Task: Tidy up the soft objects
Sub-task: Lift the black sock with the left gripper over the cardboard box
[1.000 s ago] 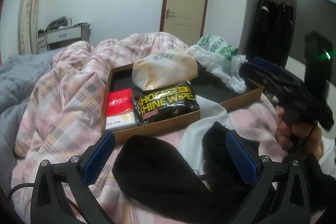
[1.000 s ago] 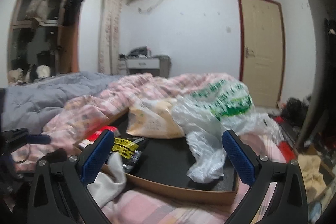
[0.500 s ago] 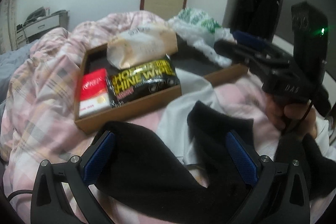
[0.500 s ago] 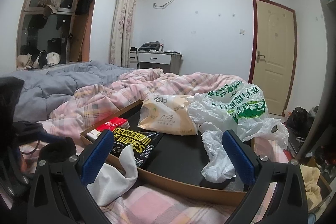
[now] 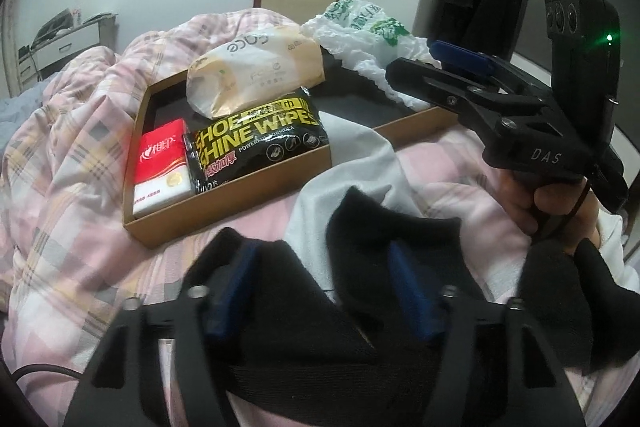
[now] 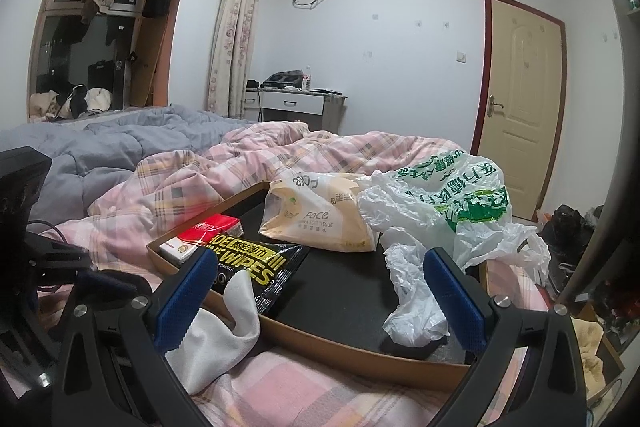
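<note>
A black sock [image 5: 304, 311] lies on the pink plaid quilt, partly over a white sock [image 5: 360, 171]. My left gripper [image 5: 324, 291] is lowered onto the black sock, its jaws open and narrowed around a fold of the cloth. My right gripper [image 6: 316, 291] is open and empty, held above the near edge of the cardboard tray [image 6: 360, 343]; it also shows in the left wrist view [image 5: 460, 67]. The tray [image 5: 224, 215] holds a red tissue pack [image 5: 160, 167], a black wipes pack [image 5: 256, 143], a beige tissue pack [image 5: 256, 71] and a white plastic bag [image 6: 444, 219].
The tray rests on a rumpled pink plaid quilt [image 5: 60, 163] beside a grey duvet [image 6: 80, 147]. The white sock's end [image 6: 224, 327] drapes over the tray's near edge. A dresser [image 6: 296, 103], a door [image 6: 520, 99] and wardrobes stand beyond the bed.
My left gripper has dropped down onto the black sock and its jaws have narrowed around it. My right gripper has shifted slightly and steadied over the tray edge.
</note>
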A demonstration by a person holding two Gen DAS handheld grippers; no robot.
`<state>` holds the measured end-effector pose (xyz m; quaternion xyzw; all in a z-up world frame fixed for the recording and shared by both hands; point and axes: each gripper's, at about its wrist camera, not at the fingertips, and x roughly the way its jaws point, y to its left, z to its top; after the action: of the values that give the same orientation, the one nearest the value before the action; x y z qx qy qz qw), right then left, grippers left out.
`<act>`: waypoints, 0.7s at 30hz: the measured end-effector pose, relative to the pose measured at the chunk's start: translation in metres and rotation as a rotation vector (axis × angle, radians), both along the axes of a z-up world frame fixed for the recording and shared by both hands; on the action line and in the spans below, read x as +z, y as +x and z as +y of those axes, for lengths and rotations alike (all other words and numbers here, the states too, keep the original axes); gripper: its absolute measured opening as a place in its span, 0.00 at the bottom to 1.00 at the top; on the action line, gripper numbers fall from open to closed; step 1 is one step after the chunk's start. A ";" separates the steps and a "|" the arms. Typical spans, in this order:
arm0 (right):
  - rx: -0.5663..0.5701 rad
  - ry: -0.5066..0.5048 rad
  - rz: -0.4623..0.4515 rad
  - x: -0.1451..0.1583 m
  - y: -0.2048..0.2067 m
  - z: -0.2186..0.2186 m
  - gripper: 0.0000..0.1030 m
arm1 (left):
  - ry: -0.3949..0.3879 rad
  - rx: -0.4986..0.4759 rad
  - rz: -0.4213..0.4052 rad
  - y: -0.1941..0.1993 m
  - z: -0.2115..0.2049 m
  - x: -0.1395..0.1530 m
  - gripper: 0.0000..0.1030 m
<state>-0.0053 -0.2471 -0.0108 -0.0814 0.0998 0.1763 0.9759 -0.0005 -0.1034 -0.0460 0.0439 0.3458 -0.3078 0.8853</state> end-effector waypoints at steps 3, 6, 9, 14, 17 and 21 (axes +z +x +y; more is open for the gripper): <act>0.000 0.000 0.000 0.000 0.000 0.000 0.99 | -0.007 -0.001 -0.017 -0.002 0.002 0.002 0.33; 0.001 0.001 0.000 0.000 0.000 0.000 0.99 | -0.011 0.000 -0.042 -0.006 0.002 0.005 0.21; 0.001 0.001 0.000 0.001 0.000 0.000 0.99 | -0.019 0.007 -0.067 -0.010 0.004 0.007 0.15; 0.001 0.001 -0.001 0.001 0.000 0.001 0.99 | -0.094 0.035 -0.146 -0.019 0.016 0.022 0.10; 0.000 0.000 -0.001 0.001 0.000 0.001 0.99 | -0.215 0.040 -0.202 -0.026 0.032 0.039 0.09; -0.003 -0.003 -0.003 0.001 0.001 0.001 0.99 | -0.345 0.057 -0.240 -0.025 0.048 0.066 0.09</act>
<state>-0.0040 -0.2462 -0.0097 -0.0828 0.0989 0.1748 0.9761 -0.0255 -0.0555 0.0202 -0.0817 0.1813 -0.3300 0.9228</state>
